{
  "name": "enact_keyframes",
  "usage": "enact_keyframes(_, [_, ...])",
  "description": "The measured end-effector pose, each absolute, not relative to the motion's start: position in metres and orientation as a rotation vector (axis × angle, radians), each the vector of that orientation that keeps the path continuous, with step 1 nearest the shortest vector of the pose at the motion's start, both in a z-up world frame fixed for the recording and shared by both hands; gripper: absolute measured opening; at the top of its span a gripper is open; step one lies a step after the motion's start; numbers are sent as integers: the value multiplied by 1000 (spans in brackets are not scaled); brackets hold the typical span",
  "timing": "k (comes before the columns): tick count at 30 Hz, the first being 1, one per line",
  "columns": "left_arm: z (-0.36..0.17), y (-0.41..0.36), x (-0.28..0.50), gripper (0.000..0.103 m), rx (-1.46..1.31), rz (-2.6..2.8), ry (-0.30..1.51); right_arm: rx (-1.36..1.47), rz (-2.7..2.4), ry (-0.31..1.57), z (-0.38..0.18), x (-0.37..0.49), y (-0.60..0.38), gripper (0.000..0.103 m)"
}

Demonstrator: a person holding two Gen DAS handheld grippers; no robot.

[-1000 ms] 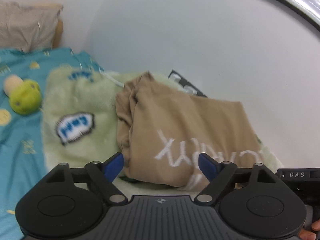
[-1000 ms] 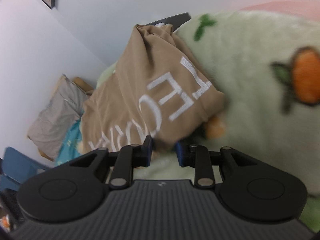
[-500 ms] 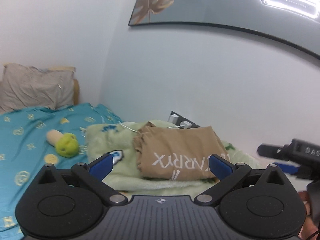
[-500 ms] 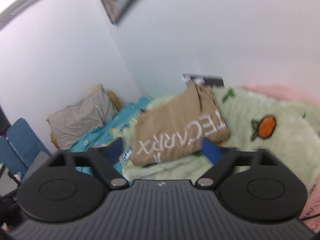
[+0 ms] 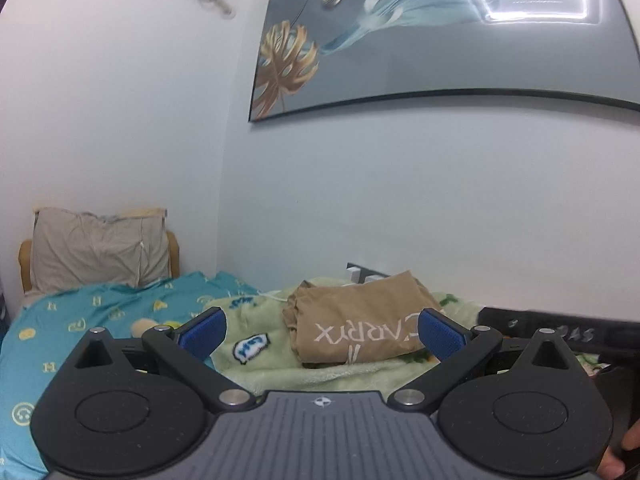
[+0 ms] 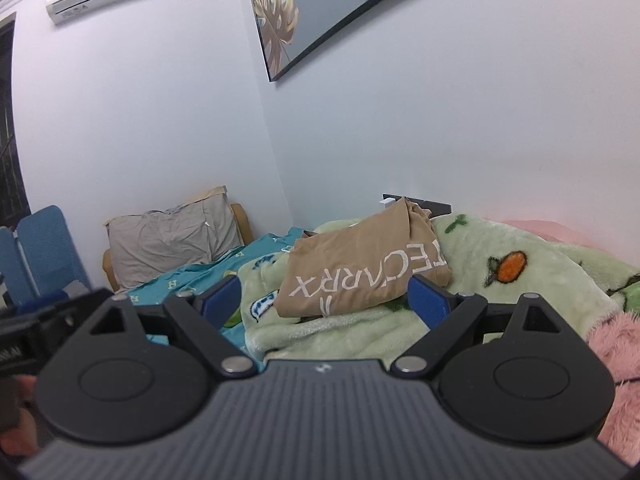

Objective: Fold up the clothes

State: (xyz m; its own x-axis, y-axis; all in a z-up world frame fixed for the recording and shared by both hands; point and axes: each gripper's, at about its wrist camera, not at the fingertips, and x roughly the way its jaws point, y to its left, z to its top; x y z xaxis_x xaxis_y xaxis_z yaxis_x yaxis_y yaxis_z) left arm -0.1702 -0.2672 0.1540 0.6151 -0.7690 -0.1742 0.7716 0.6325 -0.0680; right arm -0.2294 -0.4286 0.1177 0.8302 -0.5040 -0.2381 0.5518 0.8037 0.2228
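The tan cotton t-shirt with white block lettering (image 5: 362, 322) is folded into a chunky rectangle, print side up, with the bunched folded edges on its left side and a bit rumpled at the far end. It's lying on the fuzzy pale green blanket with cartoon prints (image 5: 280, 364), close to the wall. The left gripper with blue pads (image 5: 322, 332) is spread wide and holding nothing, well back from the shirt. Same for the right gripper with blue pads (image 6: 325, 298): wide apart, empty, clear of the fabric. A grey pillow (image 6: 172, 236) sits at the head of the teal patterned sheet (image 5: 100, 320).
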Motion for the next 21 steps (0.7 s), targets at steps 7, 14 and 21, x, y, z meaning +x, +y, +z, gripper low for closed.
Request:
enact_keyframes(7, [146,-252,-186,103,19,-854,158,253,-557,132,112,-236,-408,92])
enact_keyframes(14, [138,-251,-183,103,-3,-848,171,184,-563,106,113,-231,-390,92])
enact_keyframes(21, [130,-252,-179,103,11,-832,185,145,-577,111,110,-221,-386,92])
